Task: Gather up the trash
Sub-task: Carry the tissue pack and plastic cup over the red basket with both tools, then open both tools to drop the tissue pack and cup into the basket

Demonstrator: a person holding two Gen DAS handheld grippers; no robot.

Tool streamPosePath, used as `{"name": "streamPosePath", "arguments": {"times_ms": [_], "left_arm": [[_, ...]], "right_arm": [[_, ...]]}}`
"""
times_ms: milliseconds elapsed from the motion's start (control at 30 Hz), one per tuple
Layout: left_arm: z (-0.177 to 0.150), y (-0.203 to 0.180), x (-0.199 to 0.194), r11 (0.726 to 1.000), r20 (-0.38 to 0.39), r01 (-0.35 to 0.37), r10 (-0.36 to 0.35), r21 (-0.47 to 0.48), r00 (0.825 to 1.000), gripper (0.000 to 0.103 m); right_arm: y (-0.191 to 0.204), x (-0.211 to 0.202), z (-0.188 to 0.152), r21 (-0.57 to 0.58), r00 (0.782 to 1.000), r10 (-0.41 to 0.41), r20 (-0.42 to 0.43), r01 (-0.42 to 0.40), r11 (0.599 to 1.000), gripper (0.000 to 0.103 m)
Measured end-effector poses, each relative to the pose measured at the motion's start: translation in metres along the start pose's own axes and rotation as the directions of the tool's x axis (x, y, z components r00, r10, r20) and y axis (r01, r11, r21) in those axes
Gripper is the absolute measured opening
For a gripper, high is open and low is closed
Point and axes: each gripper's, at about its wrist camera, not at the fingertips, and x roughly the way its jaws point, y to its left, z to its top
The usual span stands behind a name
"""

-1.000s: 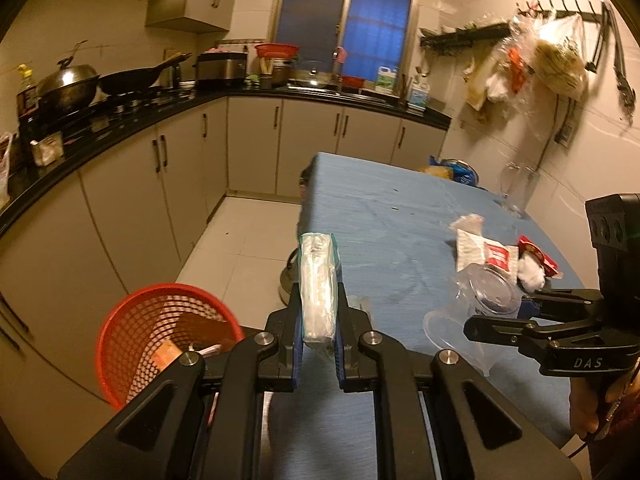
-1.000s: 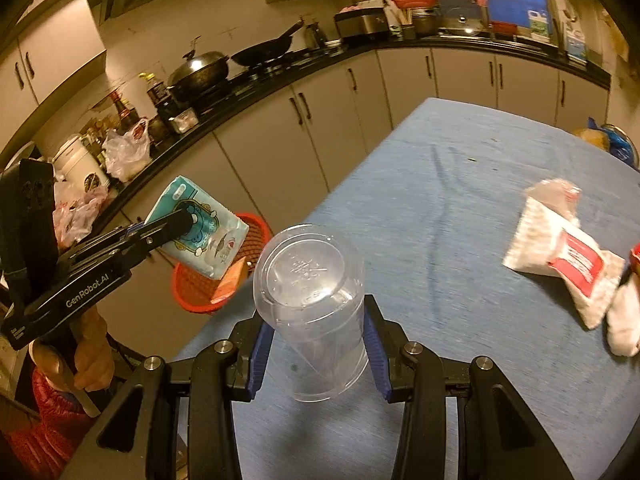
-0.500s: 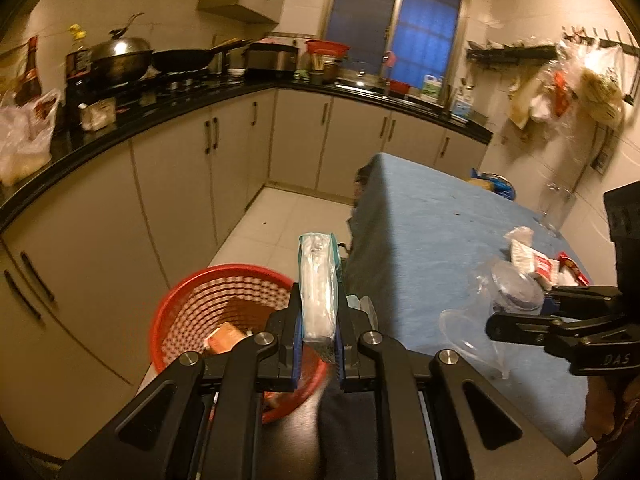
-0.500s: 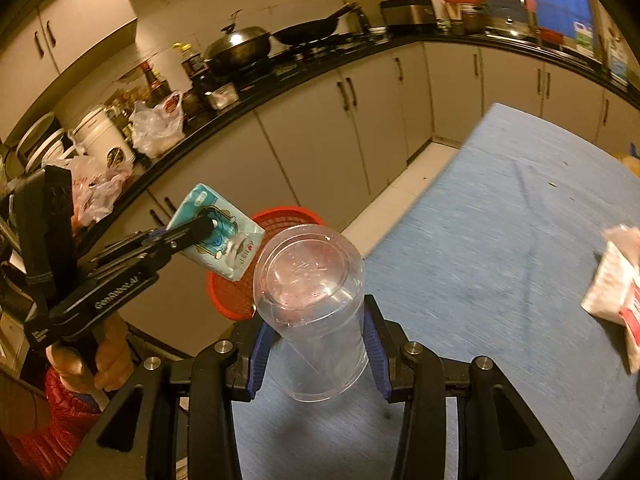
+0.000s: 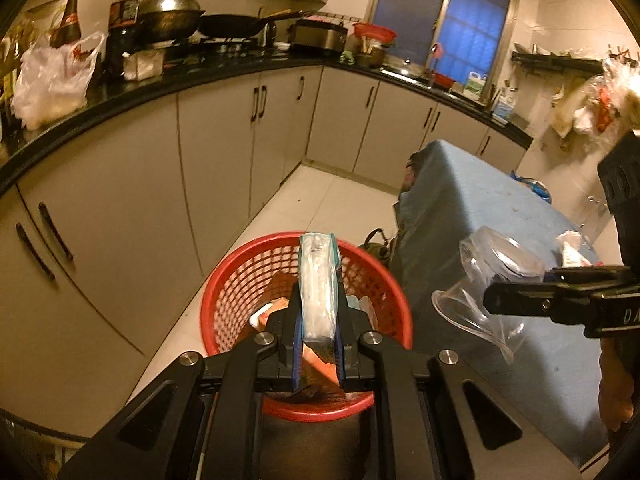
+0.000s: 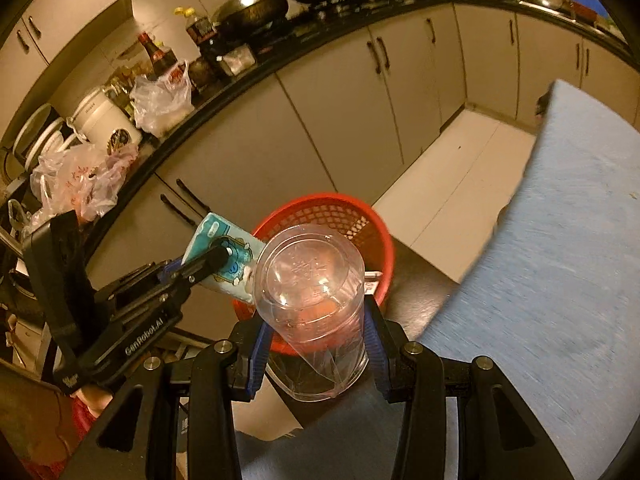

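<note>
My left gripper (image 5: 318, 344) is shut on a blue-and-white tissue packet (image 5: 318, 284) and holds it right above the red mesh basket (image 5: 240, 280). The packet also shows in the right wrist view (image 6: 218, 256), over the basket's left rim (image 6: 340, 204). My right gripper (image 6: 316, 344) is shut on a clear plastic cup (image 6: 314, 300), bottom facing the camera, held above the basket's near side. The cup also shows in the left wrist view (image 5: 480, 280), right of the basket. The basket holds an orange carton (image 5: 276, 308) and other scraps.
The blue-clothed table (image 5: 480, 220) stands right of the basket with wrappers (image 5: 572, 244) on it. Beige cabinets (image 5: 120, 200) under a black counter run along the left and back. Plastic bags (image 6: 160, 100), bottles, a rice cooker (image 6: 104, 120) and pans sit on the counter. White tiled floor (image 5: 320, 200) lies between.
Both grippers have swung left from the table toward the basket. The packet and the cup now hang over the basket; both grips are unchanged.
</note>
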Motion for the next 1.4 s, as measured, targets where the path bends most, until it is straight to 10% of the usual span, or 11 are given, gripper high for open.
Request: {"name": "streamPosePath", "arguments": {"times_ms": [733,1400], "left_arm": [[-0.021,0.038,0.059,0.998,-0.106,-0.036,0.031,-0.045,0.994,0.012],[-0.015,0.035,0.037,0.997,-0.060,-0.028,0.024,-0.074,0.998,0.032]], "right_arm": [[-0.018,0.112,0.043,0.083,0.987,-0.058,-0.153,0.071,0.994,0.049],[-0.018,0.092,0.037,0.112,0.993,-0.026,-0.116,0.039,0.993,0.055]]}}
